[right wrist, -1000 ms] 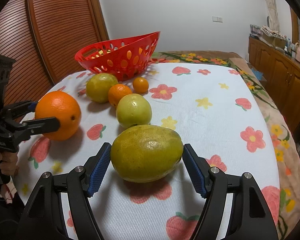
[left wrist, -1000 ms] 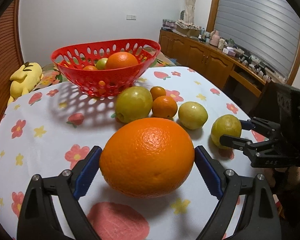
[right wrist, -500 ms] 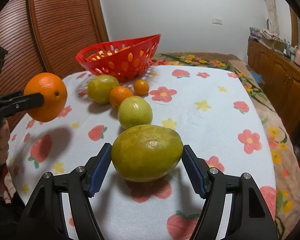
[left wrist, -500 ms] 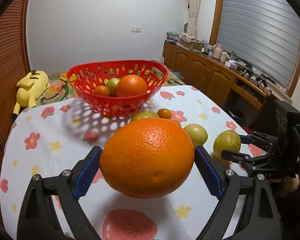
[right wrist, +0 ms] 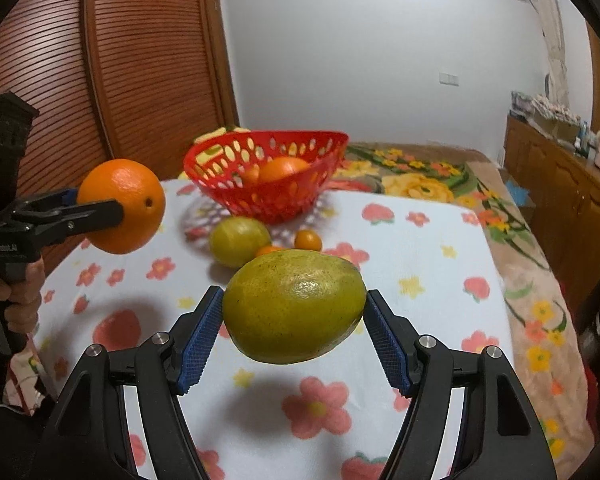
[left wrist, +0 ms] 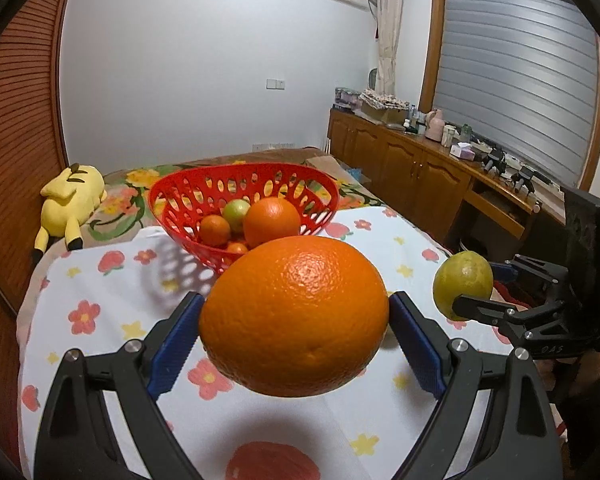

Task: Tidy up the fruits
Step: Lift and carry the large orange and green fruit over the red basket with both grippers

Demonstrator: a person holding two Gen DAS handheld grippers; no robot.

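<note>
Ahead of both tools spreads a table under a white flower-print cloth (left wrist: pixel 112 292), in a room with a slatted wooden wall (right wrist: pixel 60 60) to the left gripper's side and wooden cabinets (left wrist: pixel 400 168) to the right's, a red basket (left wrist: pixel 240 184) of fruit standing beyond the fingertips. The left gripper (left wrist: pixel 296 320) clamps a large orange (left wrist: pixel 294 314) and the right gripper (right wrist: pixel 294 320) a green-yellow mango (right wrist: pixel 294 306), each pressed between blue pads. Compared with a second ago, both fruits have left the cloth and hang above their shadows, and the basket sits lower, its contents showing.
</note>
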